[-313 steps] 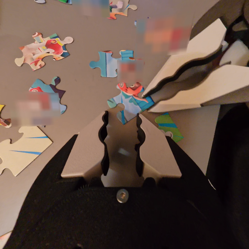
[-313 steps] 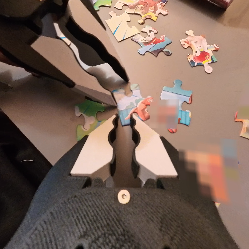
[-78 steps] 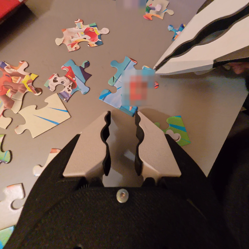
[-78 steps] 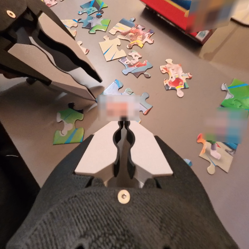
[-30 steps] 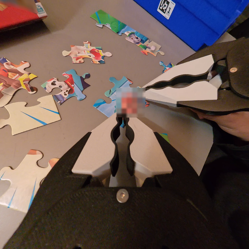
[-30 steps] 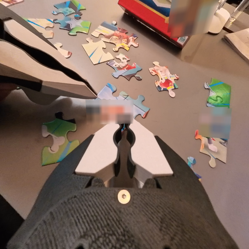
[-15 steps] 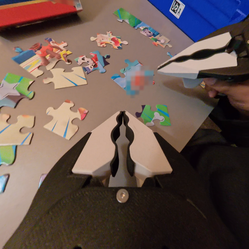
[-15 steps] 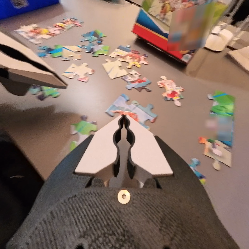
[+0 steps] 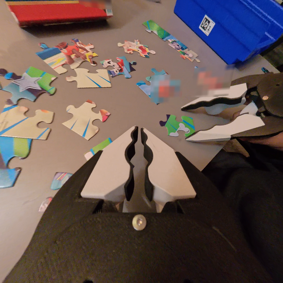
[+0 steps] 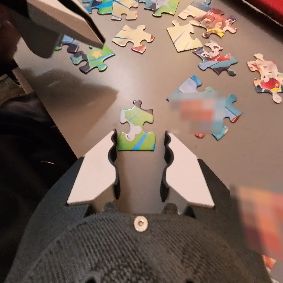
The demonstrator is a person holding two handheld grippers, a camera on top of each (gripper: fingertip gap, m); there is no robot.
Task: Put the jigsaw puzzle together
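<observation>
Fingers (image 10: 114, 138) of the right gripper (image 10: 140, 136) stand spread wide over the grey table (image 10: 137, 85), pinching nothing; the green puzzle piece (image 10: 136, 130) lies flat between the tips, nearer the left pad, and whether that pad touches it cannot be told. On the left gripper (image 9: 139, 128) the wavy black pads are nearly pressed together, only a sliver showing, with nothing between them.

Reckoned from the green puzzle piece: the smooth matt table runs bare just beyond its knob, while the table's near edge drops away close behind it. A blue ribbed plastic bin (image 9: 238, 26) sits far off at the back right corner, a red cardboard box (image 9: 58, 12) at the back left. Glossy card pieces with knobs and sockets scatter beyond; a cream piece with blue streaks (image 9: 84, 119) lies off to its left.
</observation>
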